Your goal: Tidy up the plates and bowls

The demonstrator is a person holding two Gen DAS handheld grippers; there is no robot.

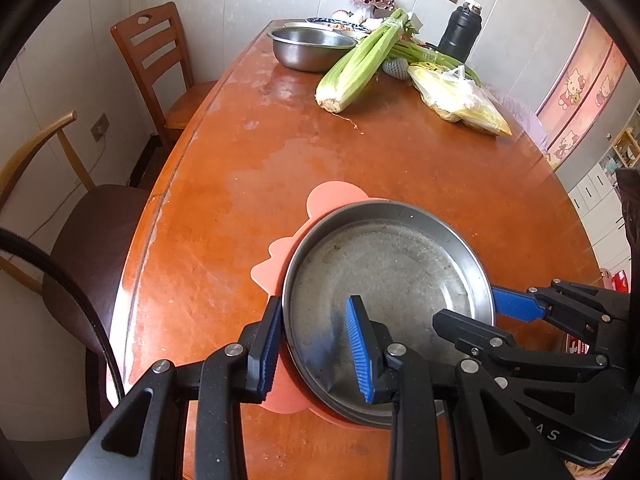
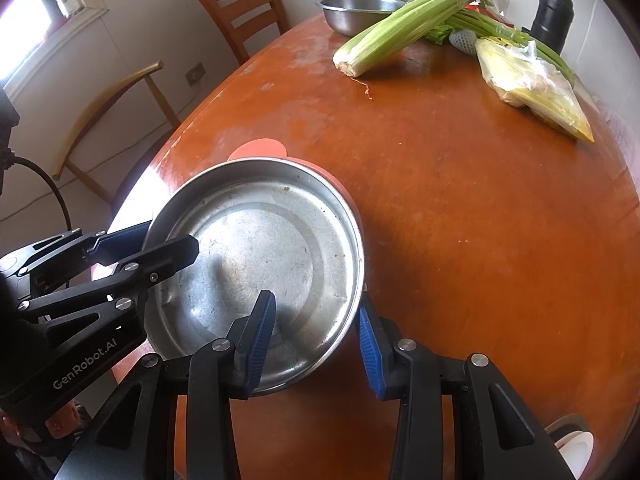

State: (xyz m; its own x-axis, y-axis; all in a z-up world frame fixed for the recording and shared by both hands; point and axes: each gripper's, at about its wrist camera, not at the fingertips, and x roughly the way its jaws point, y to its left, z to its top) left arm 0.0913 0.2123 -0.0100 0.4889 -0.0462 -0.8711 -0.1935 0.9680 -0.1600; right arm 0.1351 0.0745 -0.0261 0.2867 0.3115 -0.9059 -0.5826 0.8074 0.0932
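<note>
Nearest you, your left gripper (image 1: 316,344) pinches the left rim of the round, shallow stainless-steel plate (image 1: 384,280), one blue ribbed pad outside the wall and one inside on the plate floor. Your right gripper (image 2: 316,340) pinches the right rim of the same plate the same way, one pad inside and one outside. Each gripper shows in the other's view, clamped on the opposite edge.

The plate sits at the near left part of the round, reddish-brown wooden table (image 1: 420,160), on top of a salmon-pink flat mat with lobed edges (image 1: 332,200) that sticks out beyond the plate on its left and far sides. The plate's floor is dull and scratched, with small dark specks.

At the near right table edge, in the right wrist view, a white object (image 2: 576,444) is only partly visible.

Farther off, across bare tabletop, a bunch of green celery (image 1: 360,64) lies with its cut root end toward you, beside a clear plastic bag of yellow contents (image 1: 460,100) on the right. Behind the celery, to its left, stands a deep stainless-steel bowl (image 1: 308,48), and a black flask (image 1: 460,32) stands at the far right.

Left of the table are a wooden slat-back chair (image 1: 156,60) and, nearer, a dark-seated chair (image 1: 88,236).
</note>
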